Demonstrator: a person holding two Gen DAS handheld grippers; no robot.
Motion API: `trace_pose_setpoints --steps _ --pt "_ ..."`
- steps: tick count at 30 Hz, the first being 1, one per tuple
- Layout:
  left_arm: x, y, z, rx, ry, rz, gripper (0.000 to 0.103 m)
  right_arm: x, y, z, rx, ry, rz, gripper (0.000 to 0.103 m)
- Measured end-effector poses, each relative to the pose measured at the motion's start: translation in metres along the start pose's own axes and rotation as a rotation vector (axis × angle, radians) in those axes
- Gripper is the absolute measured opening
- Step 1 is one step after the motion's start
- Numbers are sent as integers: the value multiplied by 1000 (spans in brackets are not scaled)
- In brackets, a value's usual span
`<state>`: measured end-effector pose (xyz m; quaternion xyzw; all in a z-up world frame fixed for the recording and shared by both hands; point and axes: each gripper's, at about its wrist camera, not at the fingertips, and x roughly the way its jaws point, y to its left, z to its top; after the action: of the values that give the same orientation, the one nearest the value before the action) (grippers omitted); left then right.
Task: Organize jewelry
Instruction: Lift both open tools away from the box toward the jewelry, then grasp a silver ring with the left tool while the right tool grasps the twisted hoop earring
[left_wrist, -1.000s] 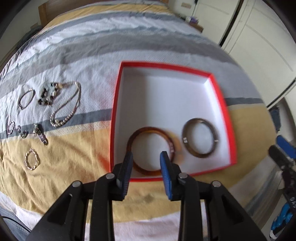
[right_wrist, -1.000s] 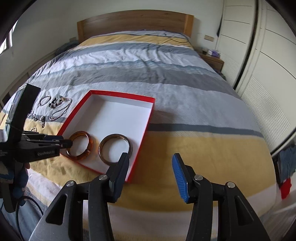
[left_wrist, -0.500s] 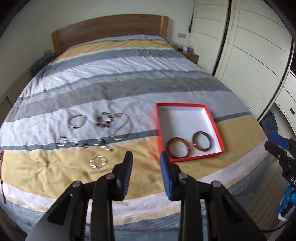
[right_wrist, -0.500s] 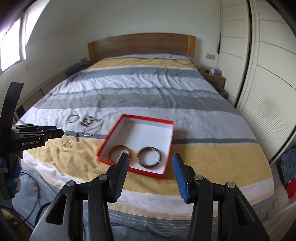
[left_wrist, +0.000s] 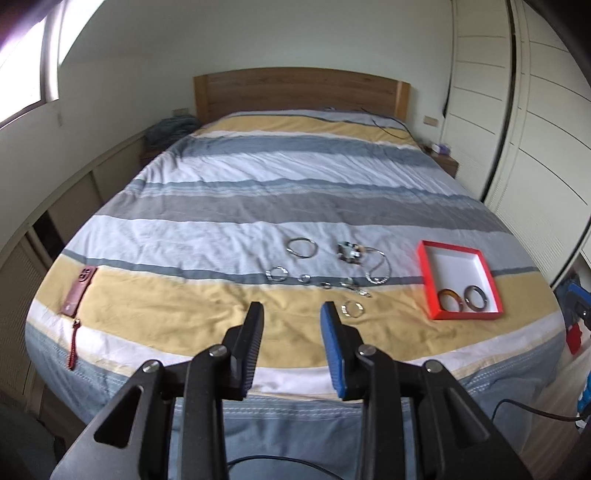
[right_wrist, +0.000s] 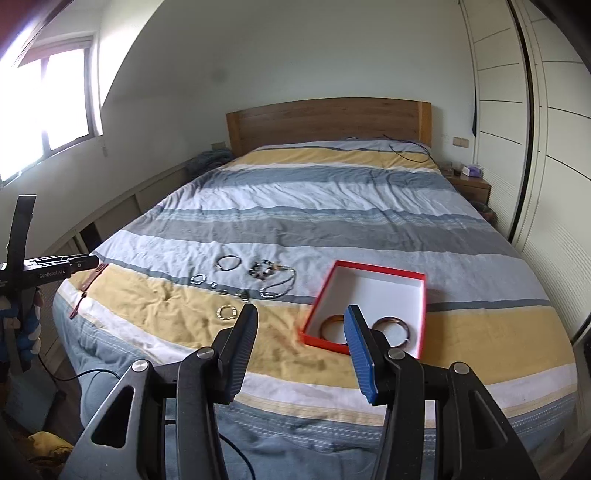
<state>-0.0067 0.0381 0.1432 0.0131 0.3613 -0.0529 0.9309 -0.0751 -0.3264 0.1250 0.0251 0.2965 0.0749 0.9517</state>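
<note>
Two bangles, an amber bangle (left_wrist: 450, 297) and a darker brown bangle (left_wrist: 478, 297), lie side by side at the near end of the red box (left_wrist: 424, 274), which sits on the striped bedspread (left_wrist: 280, 177) to the right. Left of the box, loose pieces are scattered on the cover: a thin hoop bracelet (left_wrist: 301, 246), a chain necklace (left_wrist: 379, 268) and a beaded ring bracelet (left_wrist: 352, 308). Both the left gripper (left_wrist: 291, 347) and the right gripper (right_wrist: 300, 352) hang over the near edge of the bed with fingers apart, holding nothing.

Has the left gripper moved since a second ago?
Yes. The left gripper has pulled back from the red box, which now looks small and off to the right.
</note>
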Motion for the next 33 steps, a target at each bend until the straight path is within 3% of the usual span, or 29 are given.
trace_pose_setpoints --steps 7,14,24,33 --pt "14 31 -26 -99 40 -16 31 1 18 -4 -9 7 42 47" --pt "52 37 -44 -131 113 13 30 39 29 -14 -23 87 85 45" --pt "133 45 -52 -172 238 28 30 133 37 -33 -25 264 172 33" --pt "211 20 -48 -154 307 -70 30 232 51 -40 -12 379 257 27"
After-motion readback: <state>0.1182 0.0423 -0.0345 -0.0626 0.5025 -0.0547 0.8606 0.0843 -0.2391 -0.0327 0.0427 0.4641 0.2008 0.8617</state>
